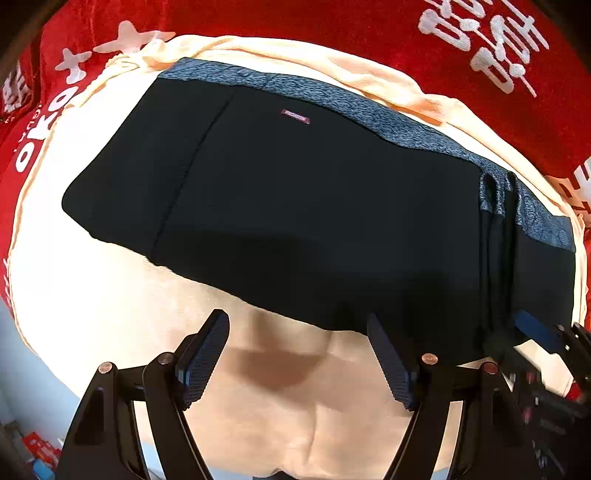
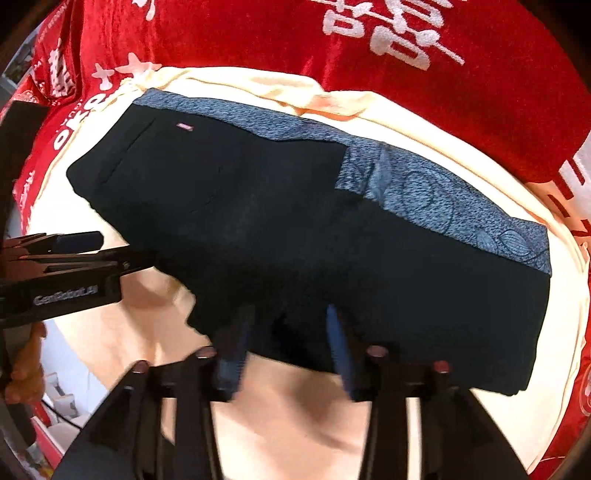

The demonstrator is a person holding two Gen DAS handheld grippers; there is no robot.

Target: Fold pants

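Observation:
The black pants [image 1: 295, 206] lie folded into a wide block on a cream cloth [image 1: 110, 295], their blue-grey patterned waistband [image 1: 369, 110] along the far edge. My left gripper [image 1: 295, 317] hangs open over the cream cloth at the pants' near edge, with nothing between its fingers. It also shows at the left of the right wrist view as the left gripper [image 2: 74, 240]. My right gripper [image 2: 288, 314] stands open at the near edge of the pants [image 2: 332, 240]. The dark fabric reaches in between its fingers, but the pads are not pressing on it.
A red cloth [image 1: 369, 29] with white lettering lies under the cream cloth and fills the far side. A person's hand [image 2: 26, 369] holds the left tool. Small boxes [image 1: 37, 446] sit below the table's near-left edge.

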